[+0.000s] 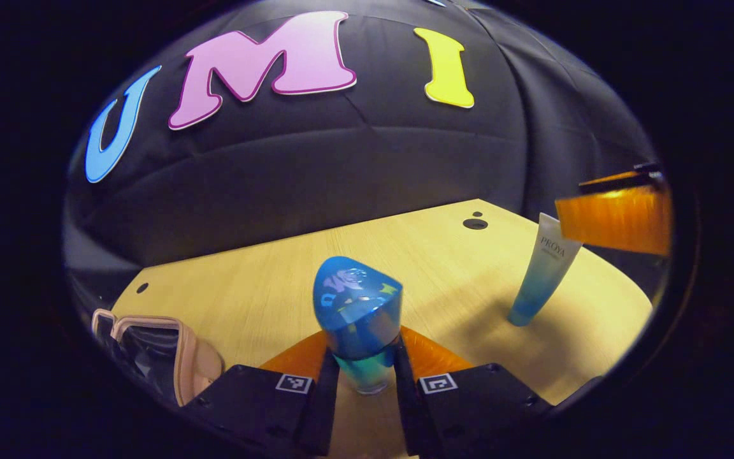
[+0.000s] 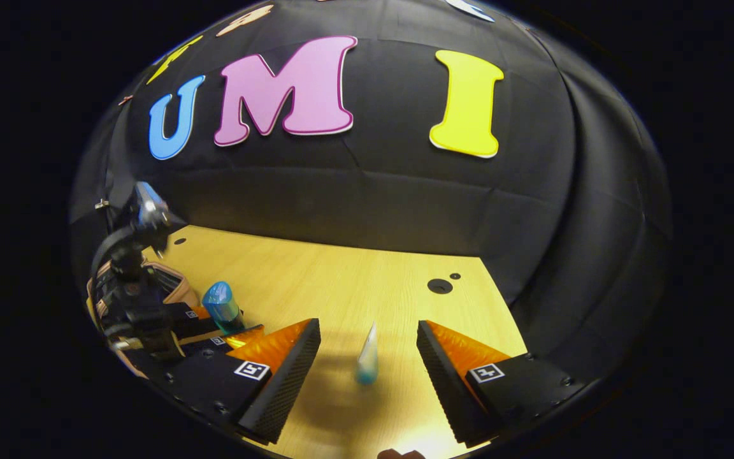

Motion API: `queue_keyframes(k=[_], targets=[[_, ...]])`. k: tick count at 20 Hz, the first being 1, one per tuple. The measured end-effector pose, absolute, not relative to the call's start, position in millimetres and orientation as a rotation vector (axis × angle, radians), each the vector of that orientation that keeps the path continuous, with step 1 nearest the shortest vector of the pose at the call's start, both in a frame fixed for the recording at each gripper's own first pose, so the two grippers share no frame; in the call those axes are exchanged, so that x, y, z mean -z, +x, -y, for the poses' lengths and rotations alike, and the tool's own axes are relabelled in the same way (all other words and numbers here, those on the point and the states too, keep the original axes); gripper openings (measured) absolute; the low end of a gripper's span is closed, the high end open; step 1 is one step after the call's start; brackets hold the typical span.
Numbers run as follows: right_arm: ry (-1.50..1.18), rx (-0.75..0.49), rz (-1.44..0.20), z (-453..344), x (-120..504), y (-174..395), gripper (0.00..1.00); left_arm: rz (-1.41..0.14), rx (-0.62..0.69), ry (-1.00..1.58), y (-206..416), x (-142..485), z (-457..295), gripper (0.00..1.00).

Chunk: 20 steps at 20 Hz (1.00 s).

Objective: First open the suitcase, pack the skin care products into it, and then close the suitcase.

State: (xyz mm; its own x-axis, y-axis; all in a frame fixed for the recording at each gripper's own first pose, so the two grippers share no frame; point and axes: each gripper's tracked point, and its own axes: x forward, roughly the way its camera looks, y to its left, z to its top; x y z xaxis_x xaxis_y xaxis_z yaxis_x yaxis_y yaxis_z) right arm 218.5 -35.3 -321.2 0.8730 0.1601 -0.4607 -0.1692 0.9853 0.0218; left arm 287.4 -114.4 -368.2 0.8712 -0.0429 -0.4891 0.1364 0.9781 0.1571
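Note:
A blue bottle (image 1: 359, 312) with a rounded blue cap stands upright between my left gripper's fingers, and the left gripper (image 1: 364, 360) is shut on its lower body. In the right gripper view the same bottle (image 2: 221, 305) sits in the left gripper (image 2: 219, 324), at the left. A white-to-blue tube (image 1: 543, 271) stands cap-down on the table to the right. My right gripper (image 2: 367, 325) is open, with the tube (image 2: 367, 354) standing just ahead between its fingers, untouched. The pink suitcase (image 1: 183, 357) lies at the lower left, its dark inside showing.
The light wooden table (image 1: 265, 280) carries small round holes (image 1: 474, 224) near its far edge. One finger of the right gripper (image 1: 615, 220) reaches in above the tube. The suitcase's pink rim (image 2: 179, 280) lies behind the left gripper. Black cloth walls close the back and right.

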Motion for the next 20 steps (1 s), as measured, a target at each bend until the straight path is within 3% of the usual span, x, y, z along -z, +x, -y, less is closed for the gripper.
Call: queue_keyframes(k=[5, 6, 8, 9, 11, 12, 13, 15, 17, 20], targets=[[0.033, -0.159, -0.667, 26, 405, 231, 0.97, -0.536, 0.102, 0.195, 287, 368, 116, 0.41], [0.034, -0.141, -0.724, 29, 420, 228, 0.94, -0.545, 0.107, 0.191, 287, 368, 118, 0.44], [0.073, -0.110, -0.717, 32, 416, 239, 0.37, -0.577, 0.115, 0.156, 279, 361, 117, 0.46], [0.089, -0.122, -0.716, 29, 409, 236, 0.23, -0.571, 0.121, 0.138, 277, 348, 115, 0.43], [0.095, -0.144, -0.693, 25, 386, 230, 0.28, -0.571, 0.146, 0.116, 268, 318, 105, 0.43], [0.107, -0.180, -0.663, 10, 354, 212, 0.22, -0.580, 0.164, 0.105, 257, 292, 91, 0.46], [0.117, -0.202, -0.644, 1, 335, 203, 0.22, -0.596, 0.183, 0.092, 247, 274, 77, 0.41], [0.121, -0.246, -0.605, -23, 300, 185, 0.28, -0.652, 0.179, 0.068, 222, 241, 31, 0.43], [0.119, -0.275, -0.581, -41, 280, 171, 0.28, -0.751, 0.132, 0.060, 196, 233, -12, 0.43], [0.119, -0.316, -0.559, -72, 258, 150, 0.28, -1.031, 0.066, 0.050, 148, 263, -87, 0.43]])
